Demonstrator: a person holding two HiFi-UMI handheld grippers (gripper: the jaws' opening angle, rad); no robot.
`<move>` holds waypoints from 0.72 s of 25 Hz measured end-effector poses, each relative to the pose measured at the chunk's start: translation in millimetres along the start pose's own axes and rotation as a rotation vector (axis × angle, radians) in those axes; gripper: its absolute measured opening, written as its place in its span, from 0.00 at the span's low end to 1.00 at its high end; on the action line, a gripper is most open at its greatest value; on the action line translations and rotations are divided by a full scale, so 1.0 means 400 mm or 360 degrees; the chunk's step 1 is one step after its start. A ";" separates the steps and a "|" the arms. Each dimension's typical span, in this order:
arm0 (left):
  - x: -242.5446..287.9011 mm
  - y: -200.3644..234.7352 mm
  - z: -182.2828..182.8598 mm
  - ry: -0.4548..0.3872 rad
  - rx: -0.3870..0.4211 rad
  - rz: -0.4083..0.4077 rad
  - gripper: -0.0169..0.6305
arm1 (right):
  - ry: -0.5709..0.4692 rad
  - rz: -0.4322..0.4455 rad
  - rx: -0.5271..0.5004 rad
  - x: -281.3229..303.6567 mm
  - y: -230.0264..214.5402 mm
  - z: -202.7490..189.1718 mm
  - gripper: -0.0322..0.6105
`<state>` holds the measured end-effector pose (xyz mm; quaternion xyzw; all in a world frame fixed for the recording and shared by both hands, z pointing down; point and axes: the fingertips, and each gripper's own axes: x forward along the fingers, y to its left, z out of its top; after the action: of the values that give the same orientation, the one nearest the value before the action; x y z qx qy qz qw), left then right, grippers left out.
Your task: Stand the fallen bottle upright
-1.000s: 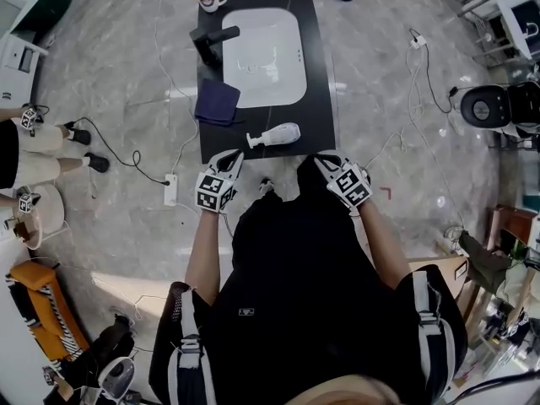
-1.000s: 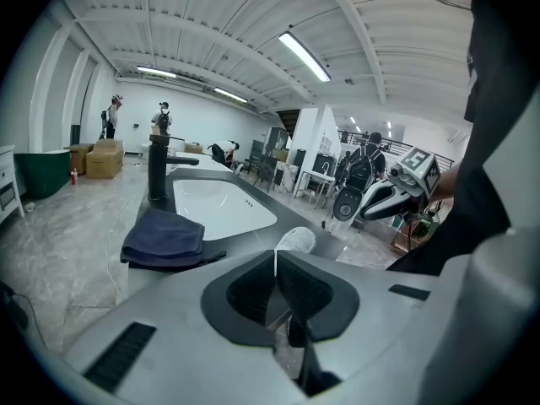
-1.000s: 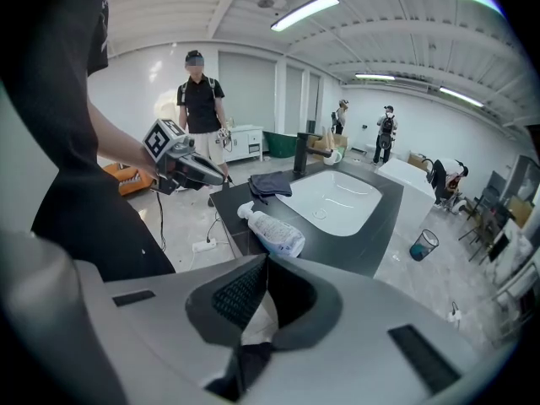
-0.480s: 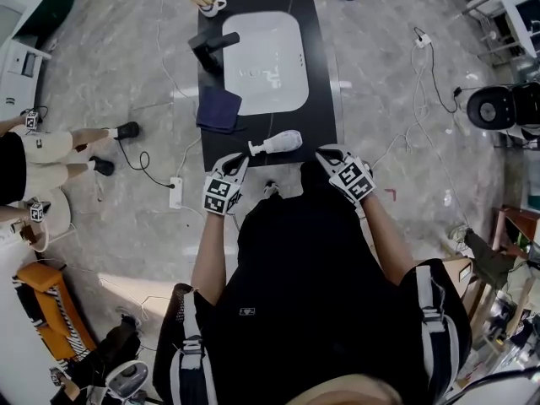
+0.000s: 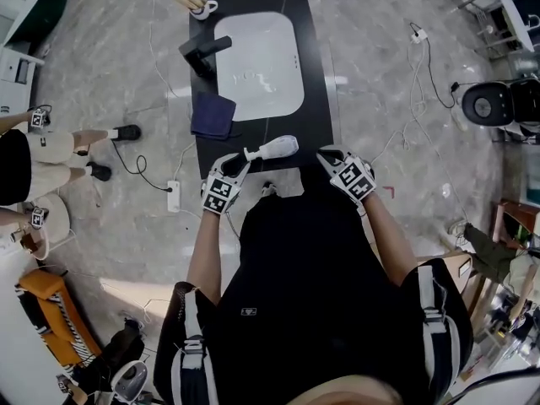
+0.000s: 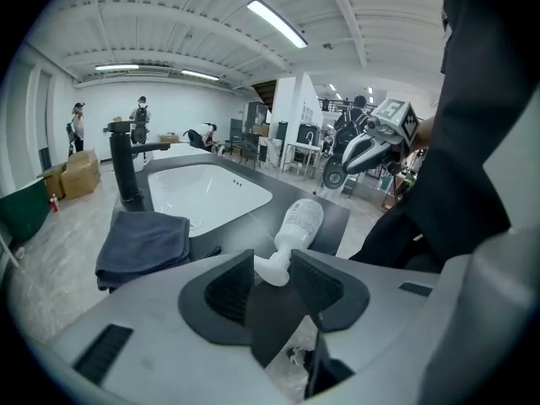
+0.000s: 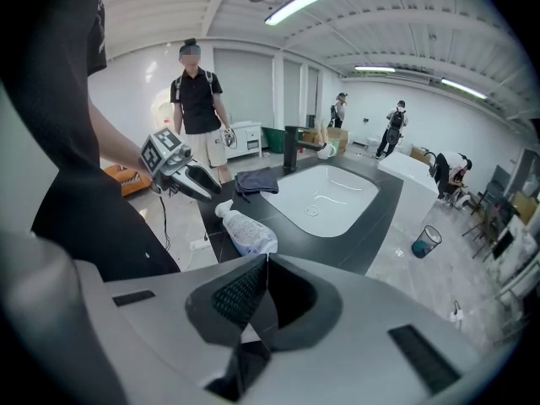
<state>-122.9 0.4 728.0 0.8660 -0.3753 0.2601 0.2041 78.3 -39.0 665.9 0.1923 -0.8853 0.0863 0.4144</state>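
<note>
Beside the sink, bottle lies cap-first between just-parted left tongs; right tongs closed.

No readable text, bottle label illegible

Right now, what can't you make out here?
Bottle label print: too small in every view.
Whether the left gripper, whose jaws have just been opening, touches the bottle between them: left gripper view, the angle hides contact.
Bottle's base: right gripper view, behind the right gripper's shut jaws.
Cup contents: head view, too small.
</note>
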 end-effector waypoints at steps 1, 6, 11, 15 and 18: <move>0.006 -0.004 -0.003 0.0022 0.0042 -0.0022 0.22 | 0.0005 -0.0003 0.0008 -0.001 -0.001 -0.005 0.15; 0.047 -0.010 -0.028 0.0141 0.0250 -0.0125 0.38 | 0.0017 -0.0023 0.0033 -0.003 -0.002 -0.019 0.15; 0.073 -0.019 -0.037 0.0191 0.0394 -0.0199 0.43 | 0.0037 -0.0043 0.0049 -0.008 0.009 -0.039 0.15; 0.091 -0.023 -0.045 0.0236 0.0478 -0.0248 0.44 | 0.0039 -0.0066 0.0074 -0.013 0.002 -0.050 0.15; 0.097 -0.017 -0.053 0.0261 0.0490 -0.0255 0.44 | 0.0043 -0.0077 0.0088 -0.015 0.000 -0.056 0.15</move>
<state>-101.3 -4.9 766.9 0.8900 -0.2430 0.3670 0.1193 97.6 -30.4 675.6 0.2238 -0.8720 0.1034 0.4229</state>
